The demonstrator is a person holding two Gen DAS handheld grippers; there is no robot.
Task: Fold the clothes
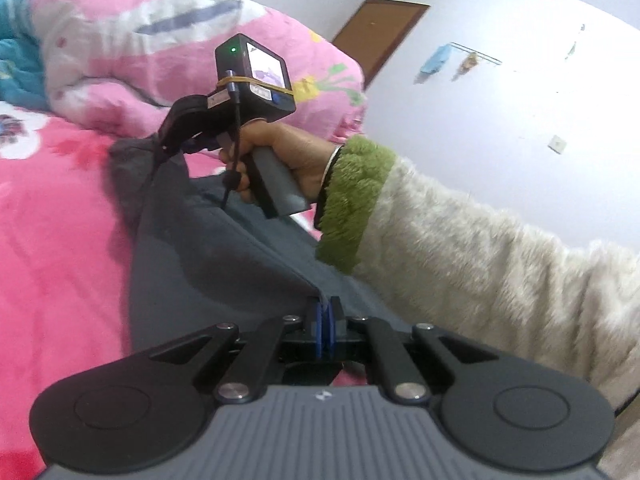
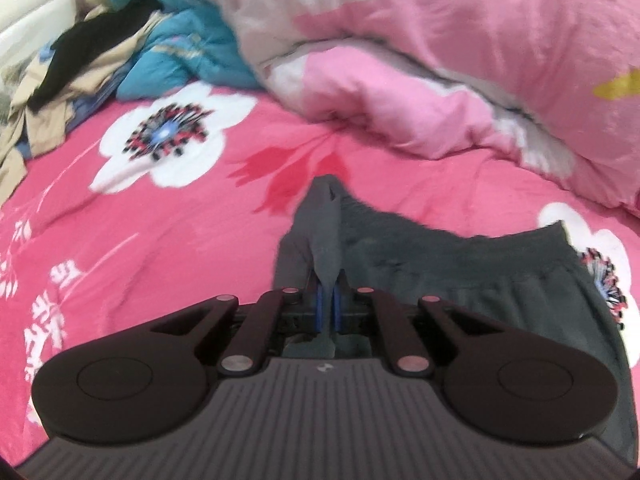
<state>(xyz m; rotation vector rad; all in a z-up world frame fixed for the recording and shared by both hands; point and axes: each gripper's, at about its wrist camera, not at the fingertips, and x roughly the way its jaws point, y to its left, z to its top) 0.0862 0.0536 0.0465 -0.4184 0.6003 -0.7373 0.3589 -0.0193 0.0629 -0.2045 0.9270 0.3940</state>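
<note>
At the bottom centre of the left wrist view, the left gripper is seen with its jaws closed on an edge of the dark grey trousers, whose cloth runs up and left across the middle of the frame over the pink floral bedsheet. In the right wrist view, the right gripper is likewise clamped on a raised fold of the same trousers, pinched between its blue pads; the waistband is spread to the right of centre on the sheet. Further off, at the centre of the left view, the right gripper's handle is held by a hand in a cream fleece sleeve with a green cuff. Beyond, a bunched pink quilt fills the upper right of the right view, and a heap of beige, black and blue clothes lies at upper left. A brown door is visible at the top of the left view.
</note>
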